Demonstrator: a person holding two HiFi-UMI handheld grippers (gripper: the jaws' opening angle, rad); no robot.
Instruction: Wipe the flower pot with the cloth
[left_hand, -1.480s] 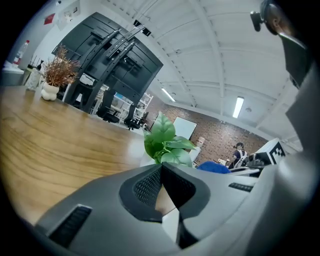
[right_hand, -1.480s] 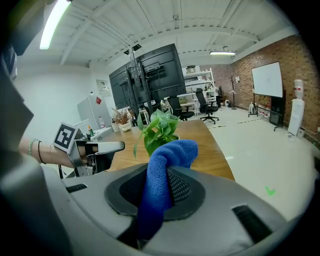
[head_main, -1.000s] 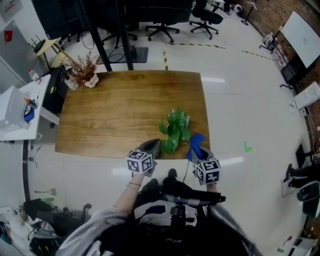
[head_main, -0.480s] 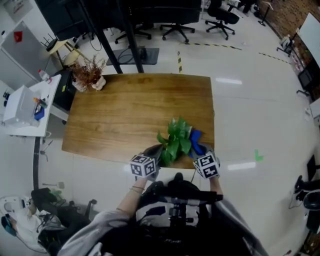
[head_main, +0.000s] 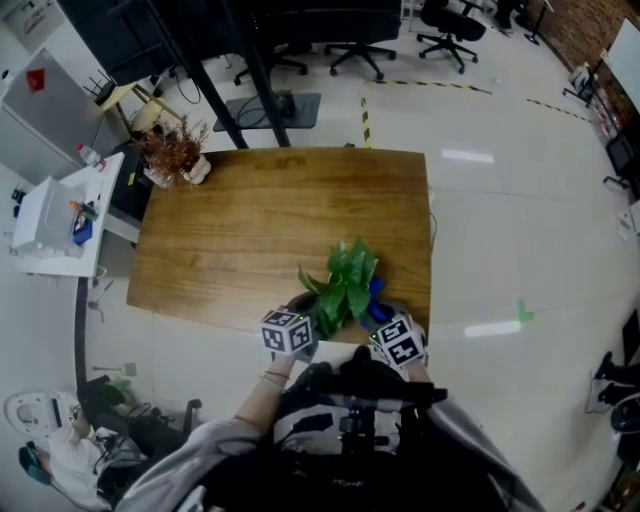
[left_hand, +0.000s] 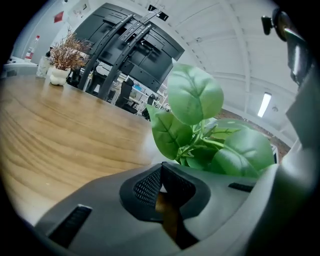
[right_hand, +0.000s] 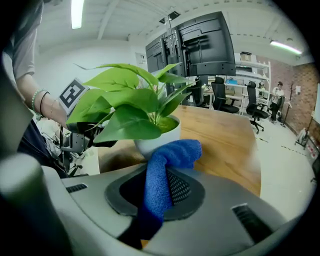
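A leafy green plant (head_main: 345, 275) in a white flower pot (right_hand: 161, 136) stands near the wooden table's (head_main: 250, 220) front edge. My right gripper (right_hand: 160, 175) is shut on a blue cloth (right_hand: 170, 156), and the cloth's bunched end rests against the pot's near side. In the head view the cloth (head_main: 376, 290) peeks out to the right of the leaves, ahead of the right gripper (head_main: 382, 320). My left gripper (left_hand: 160, 171) has its jaws together with nothing thick between them, right at the pot's left side under the leaves (left_hand: 196, 95). Its marker cube (right_hand: 74, 93) shows beyond the plant.
A small vase of dried flowers (head_main: 175, 150) stands at the table's far left corner. A white side table (head_main: 50, 225) with boxes is at the left, and office chairs (head_main: 345, 50) and black stands are beyond the table. The table's right edge (head_main: 428, 240) lies close to the plant.
My right gripper has moved left with the cloth, bringing it from beside the plant up against the pot. The left gripper has stayed at the pot's left side.
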